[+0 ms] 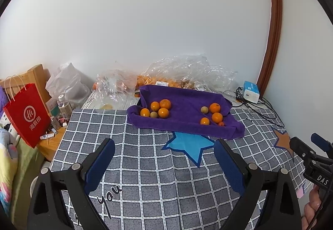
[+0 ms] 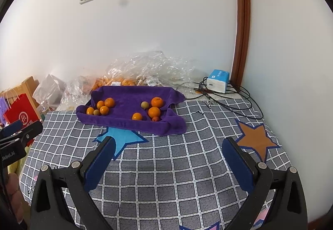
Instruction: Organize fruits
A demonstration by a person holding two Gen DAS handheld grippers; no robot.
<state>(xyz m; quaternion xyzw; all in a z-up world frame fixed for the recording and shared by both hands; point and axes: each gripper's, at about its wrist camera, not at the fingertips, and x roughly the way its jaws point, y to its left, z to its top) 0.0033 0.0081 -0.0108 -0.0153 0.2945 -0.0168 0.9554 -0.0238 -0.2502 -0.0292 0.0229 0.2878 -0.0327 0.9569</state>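
Note:
A purple towel (image 1: pixel 185 113) (image 2: pixel 129 119) lies on the checked bed cover with two groups of fruit on it. The left group (image 1: pixel 158 108) (image 2: pixel 101 107) has several oranges and one small pale fruit. The right group (image 1: pixel 214 114) (image 2: pixel 153 109) has several oranges, a pale fruit and a small reddish one. My left gripper (image 1: pixel 164 153) is open and empty, well short of the towel. My right gripper (image 2: pixel 168 151) is open and empty, also short of the towel. Each gripper shows at the edge of the other's view.
Clear plastic bags with more oranges (image 1: pixel 158 81) (image 2: pixel 124 78) lie behind the towel by the wall. A blue and white box (image 1: pixel 251 91) (image 2: pixel 217 80) with black cables sits at the back right. A red paper bag (image 1: pixel 27 113) and bottles stand left, off the bed.

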